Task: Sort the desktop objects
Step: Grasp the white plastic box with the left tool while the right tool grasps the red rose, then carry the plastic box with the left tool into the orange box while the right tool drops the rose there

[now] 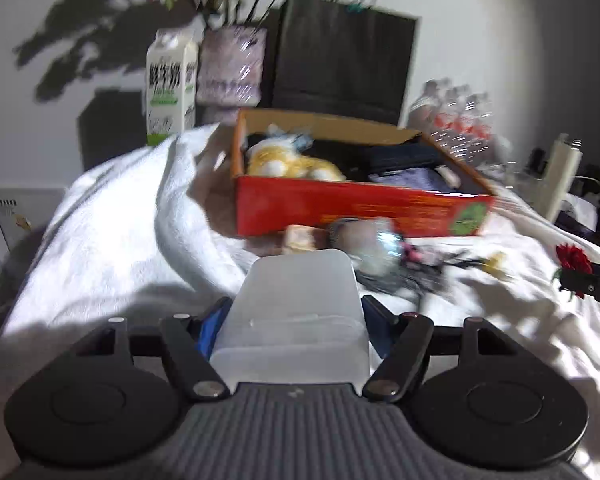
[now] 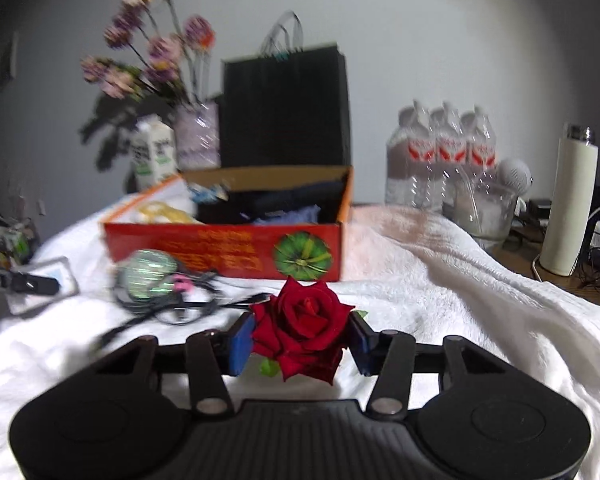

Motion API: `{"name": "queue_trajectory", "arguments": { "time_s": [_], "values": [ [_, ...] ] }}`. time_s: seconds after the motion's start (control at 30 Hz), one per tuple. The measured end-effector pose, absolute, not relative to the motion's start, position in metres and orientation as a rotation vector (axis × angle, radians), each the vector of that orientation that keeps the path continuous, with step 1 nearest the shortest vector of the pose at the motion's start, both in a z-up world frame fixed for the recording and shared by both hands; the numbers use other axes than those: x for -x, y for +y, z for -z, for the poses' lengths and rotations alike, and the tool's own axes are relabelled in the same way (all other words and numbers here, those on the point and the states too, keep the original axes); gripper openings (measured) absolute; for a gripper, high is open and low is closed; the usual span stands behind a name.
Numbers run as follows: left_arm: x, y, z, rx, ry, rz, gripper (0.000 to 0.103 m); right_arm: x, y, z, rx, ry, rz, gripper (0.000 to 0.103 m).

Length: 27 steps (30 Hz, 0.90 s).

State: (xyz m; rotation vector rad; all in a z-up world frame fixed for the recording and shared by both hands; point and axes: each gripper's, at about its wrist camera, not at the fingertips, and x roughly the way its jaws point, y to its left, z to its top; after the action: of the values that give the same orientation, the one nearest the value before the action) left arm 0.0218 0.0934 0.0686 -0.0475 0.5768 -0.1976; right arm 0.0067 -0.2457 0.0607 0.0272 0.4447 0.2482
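My left gripper (image 1: 296, 320) is shut on a translucent plastic box (image 1: 300, 312), held above the white towel. My right gripper (image 2: 302, 338) is shut on a red rose (image 2: 302, 330); it shows at the far right of the left wrist view (image 1: 574, 260). An orange cardboard box (image 1: 360, 208) lies ahead holding a yellow plush toy (image 1: 284, 164) and dark items; it also shows in the right wrist view (image 2: 228, 248). A shiny pouch with tangled black cables (image 1: 380, 248) lies in front of the box, and in the right wrist view (image 2: 152, 276).
A milk carton (image 1: 172, 84), a vase of flowers (image 1: 232, 68) and a black paper bag (image 1: 340, 56) stand behind the box. Water bottles (image 2: 440, 152), a clear cup (image 2: 484, 212) and a white flask (image 2: 570, 200) stand at the right. A white towel (image 2: 440, 300) covers the table.
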Motion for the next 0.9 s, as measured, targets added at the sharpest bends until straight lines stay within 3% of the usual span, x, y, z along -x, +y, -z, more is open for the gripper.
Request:
{"name": "queue_trajectory", "arguments": {
  "time_s": [0.4, 0.9],
  "values": [
    [0.126, 0.039, -0.063, 0.066, 0.486, 0.129, 0.07, 0.136, -0.228, -0.068, -0.073, 0.356, -0.396, 0.048],
    [0.136, 0.03, -0.089, 0.036, 0.391, 0.112, 0.07, 0.174, -0.217, -0.091, -0.001, 0.203, -0.431, 0.048]
  ]
}}
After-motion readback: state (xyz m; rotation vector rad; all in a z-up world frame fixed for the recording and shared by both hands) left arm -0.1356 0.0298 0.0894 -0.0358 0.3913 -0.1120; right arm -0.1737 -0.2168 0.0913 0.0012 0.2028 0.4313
